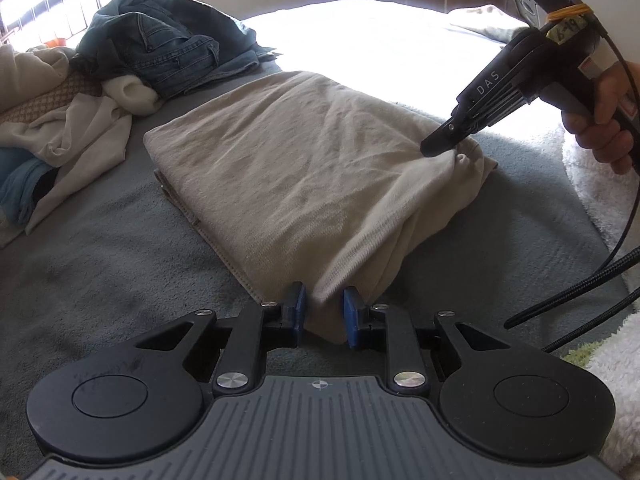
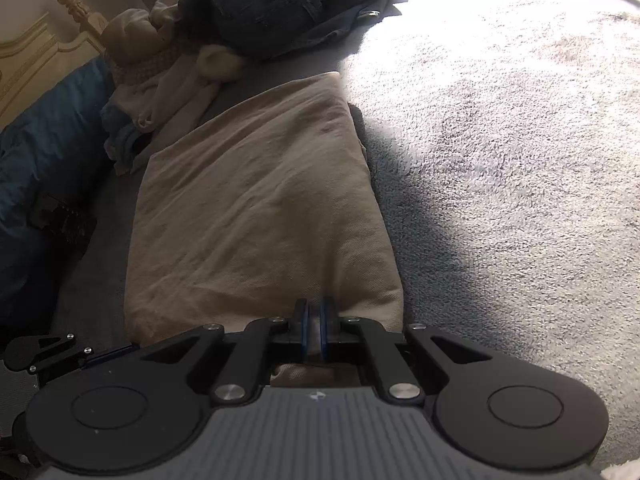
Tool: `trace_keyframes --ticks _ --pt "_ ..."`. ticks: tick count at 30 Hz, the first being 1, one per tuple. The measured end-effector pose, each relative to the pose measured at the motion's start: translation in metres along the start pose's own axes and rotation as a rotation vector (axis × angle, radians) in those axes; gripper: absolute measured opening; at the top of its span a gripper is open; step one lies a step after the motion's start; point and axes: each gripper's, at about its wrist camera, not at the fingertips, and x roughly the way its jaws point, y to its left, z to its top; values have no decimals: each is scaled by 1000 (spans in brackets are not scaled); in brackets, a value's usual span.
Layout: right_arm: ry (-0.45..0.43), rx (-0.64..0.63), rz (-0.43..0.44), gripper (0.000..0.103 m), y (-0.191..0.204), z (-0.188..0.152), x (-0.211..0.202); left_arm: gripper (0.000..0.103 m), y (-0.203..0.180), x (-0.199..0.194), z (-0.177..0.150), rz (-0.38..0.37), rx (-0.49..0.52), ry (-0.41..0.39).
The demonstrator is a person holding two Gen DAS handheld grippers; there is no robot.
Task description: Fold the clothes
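A beige garment (image 1: 288, 160), folded into a long rectangle, lies on a grey blanket (image 1: 100, 248). My left gripper (image 1: 325, 312) is shut on its near corner, and the cloth fills the gap between the blue pads. My right gripper (image 1: 434, 147), held by a hand (image 1: 604, 120), pinches the garment's right-hand corner, and the fabric puckers there. In the right wrist view the beige garment (image 2: 248, 200) stretches away from my right gripper (image 2: 316, 320), whose pads stand nearly together with a thin fold of cloth between them. Part of the left gripper (image 2: 44, 350) shows at the lower left.
A heap of blue jeans (image 1: 168, 48) lies beyond the garment, with white and cream clothes (image 1: 80, 128) and a blue item (image 1: 20, 184) to the left. White fluffy bedding (image 1: 592, 184) lies on the right. A dark blue cover (image 2: 48, 152) and a carved headboard (image 2: 36, 44) are at the far left.
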Motion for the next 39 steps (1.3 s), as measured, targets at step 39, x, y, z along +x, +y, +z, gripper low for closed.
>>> trace_keyframes --ticks 39 --pt "16 52 -17 34 -21 107 36 35 -2 64 45 -386 -140 -163"
